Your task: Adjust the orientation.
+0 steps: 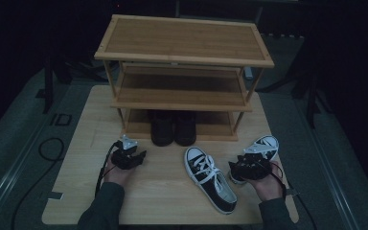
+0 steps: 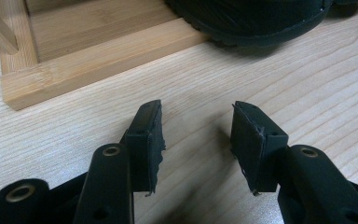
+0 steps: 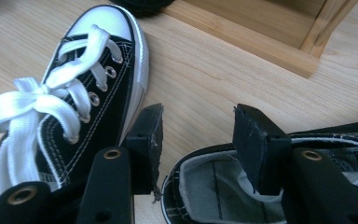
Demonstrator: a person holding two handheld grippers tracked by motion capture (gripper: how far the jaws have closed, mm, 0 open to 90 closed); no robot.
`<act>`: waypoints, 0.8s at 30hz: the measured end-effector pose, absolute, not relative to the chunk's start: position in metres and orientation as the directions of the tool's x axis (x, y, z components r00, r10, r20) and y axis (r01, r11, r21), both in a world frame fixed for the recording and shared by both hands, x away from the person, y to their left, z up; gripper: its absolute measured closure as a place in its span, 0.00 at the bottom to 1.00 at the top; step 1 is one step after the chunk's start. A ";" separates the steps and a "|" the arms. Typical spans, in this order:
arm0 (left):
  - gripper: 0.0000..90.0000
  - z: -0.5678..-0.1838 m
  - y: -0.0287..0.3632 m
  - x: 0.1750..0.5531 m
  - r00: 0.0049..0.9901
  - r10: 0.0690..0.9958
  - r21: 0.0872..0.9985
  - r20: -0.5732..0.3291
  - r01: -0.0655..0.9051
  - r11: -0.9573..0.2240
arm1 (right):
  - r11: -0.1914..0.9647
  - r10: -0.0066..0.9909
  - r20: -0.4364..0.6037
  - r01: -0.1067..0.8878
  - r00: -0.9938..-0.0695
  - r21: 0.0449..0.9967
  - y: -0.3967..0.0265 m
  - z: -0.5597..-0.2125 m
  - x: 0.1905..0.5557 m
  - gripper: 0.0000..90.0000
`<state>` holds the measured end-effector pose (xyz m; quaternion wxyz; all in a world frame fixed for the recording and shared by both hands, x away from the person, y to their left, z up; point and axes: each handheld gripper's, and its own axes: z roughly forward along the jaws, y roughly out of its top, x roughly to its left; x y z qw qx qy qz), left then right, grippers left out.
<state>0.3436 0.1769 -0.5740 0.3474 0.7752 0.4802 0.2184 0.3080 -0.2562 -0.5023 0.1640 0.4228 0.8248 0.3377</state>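
Observation:
Two black-and-white lace-up sneakers lie on the wooden table. One sneaker (image 1: 210, 178) (image 3: 74, 102) sits in the middle, toe pointing toward the rack. The other sneaker (image 1: 265, 144) (image 3: 205, 186) lies at the right. My right gripper (image 1: 249, 165) (image 3: 198, 135) stands at its heel with one jaw outside the collar and the other over the shoe's opening. A gap shows on both sides and the pads do not press on the collar. My left gripper (image 1: 132, 155) (image 2: 197, 135) hovers open over bare table, facing the rack's foot, with nothing between its jaws.
A three-tier bamboo shoe rack (image 1: 182, 40) (image 2: 98, 60) (image 3: 261, 42) stands at the back of the table. A pair of black shoes (image 1: 174, 128) (image 2: 251, 18) sits on its bottom shelf. Cables trail off the table (image 1: 76, 191) at the left and right.

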 end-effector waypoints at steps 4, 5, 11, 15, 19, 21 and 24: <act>0.60 -0.574 0.177 0.344 0.443 0.897 0.748 0.005 0.593 -0.297 | 0.425 0.814 -0.006 0.589 -0.581 0.687 -0.253 -0.506 0.309 0.59; 0.60 -0.574 0.177 0.344 0.443 0.897 0.748 0.005 0.593 -0.297 | 0.435 0.815 -0.022 0.586 -0.579 0.683 -0.252 -0.507 0.309 0.61; 0.60 -0.574 0.177 0.342 0.442 0.897 0.749 0.005 0.592 -0.296 | 0.468 0.820 -0.071 0.593 -0.568 0.655 -0.250 -0.505 0.307 0.70; 0.60 -0.574 0.177 0.341 0.442 0.897 0.749 0.005 0.592 -0.296 | 0.523 0.802 -0.128 0.584 -0.583 0.621 -0.249 -0.502 0.299 0.74; 0.60 -0.574 0.177 0.341 0.443 0.897 0.749 0.005 0.592 -0.297 | 0.506 0.805 -0.100 0.590 -0.584 0.629 -0.259 -0.503 0.289 0.75; 0.60 -0.574 0.177 0.341 0.442 0.897 0.749 0.005 0.593 -0.296 | 0.497 0.807 -0.085 0.594 -0.584 0.633 -0.265 -0.502 0.284 0.76; 0.60 -0.574 0.177 0.341 0.441 0.897 0.749 0.005 0.593 -0.296 | 0.489 0.807 -0.068 0.599 -0.586 0.634 -0.273 -0.501 0.278 0.78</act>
